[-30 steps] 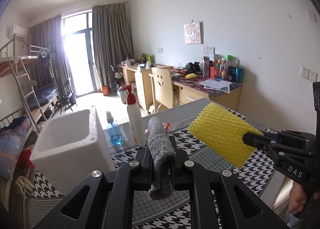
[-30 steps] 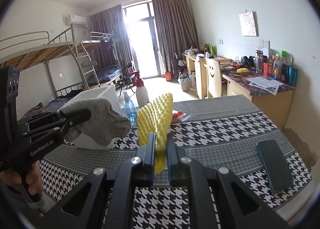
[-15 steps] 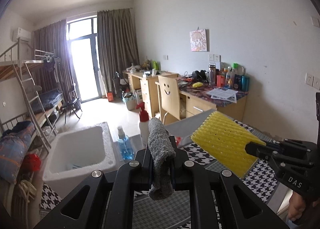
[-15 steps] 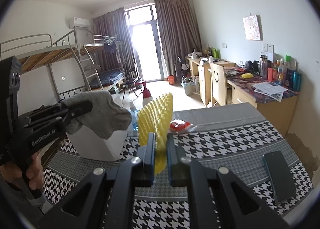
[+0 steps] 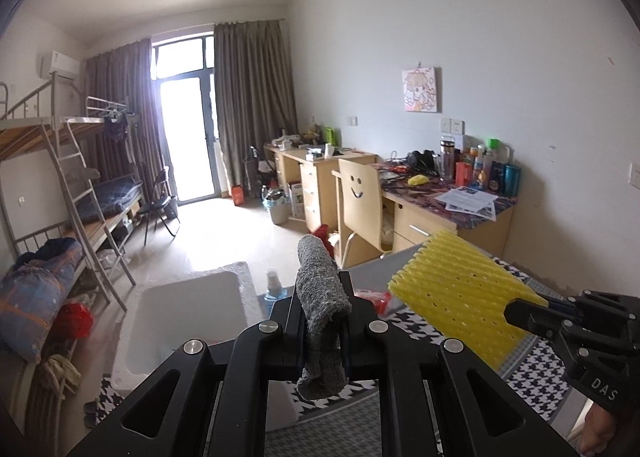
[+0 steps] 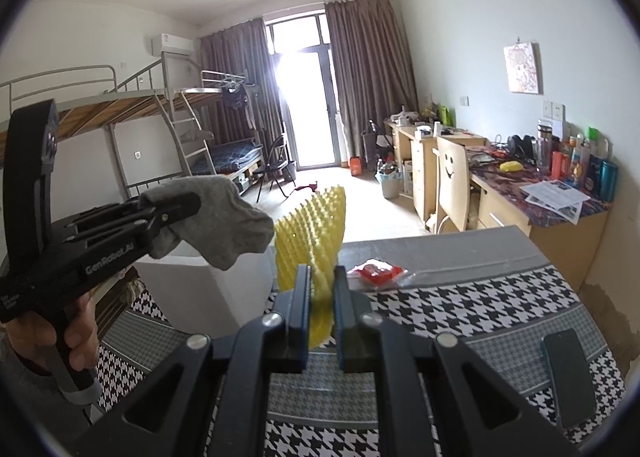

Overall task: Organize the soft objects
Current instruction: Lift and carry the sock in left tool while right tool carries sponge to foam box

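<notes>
My left gripper (image 5: 322, 297) is shut on a grey sock (image 5: 320, 309) and holds it high above the table, over the near side of a white foam box (image 5: 180, 321). The sock (image 6: 224, 217) also shows in the right wrist view, hanging from the left gripper (image 6: 176, 209). My right gripper (image 6: 322, 289) is shut on a yellow ribbed foam sheet (image 6: 312, 233), held upright above the table. The sheet (image 5: 460, 297) and the right gripper (image 5: 528, 309) show at the right in the left wrist view.
The table has a houndstooth cloth (image 6: 460, 317). On it lie a red packet (image 6: 376, 271) and a dark phone (image 6: 568, 373) at the right edge. A blue bottle (image 5: 274, 289) stands behind the box. Desks and a chair (image 5: 360, 201) stand beyond.
Both grippers have risen with their loads. The left wrist view now looks down into the white box from higher up, and the spray bottle is hidden behind the sock.
</notes>
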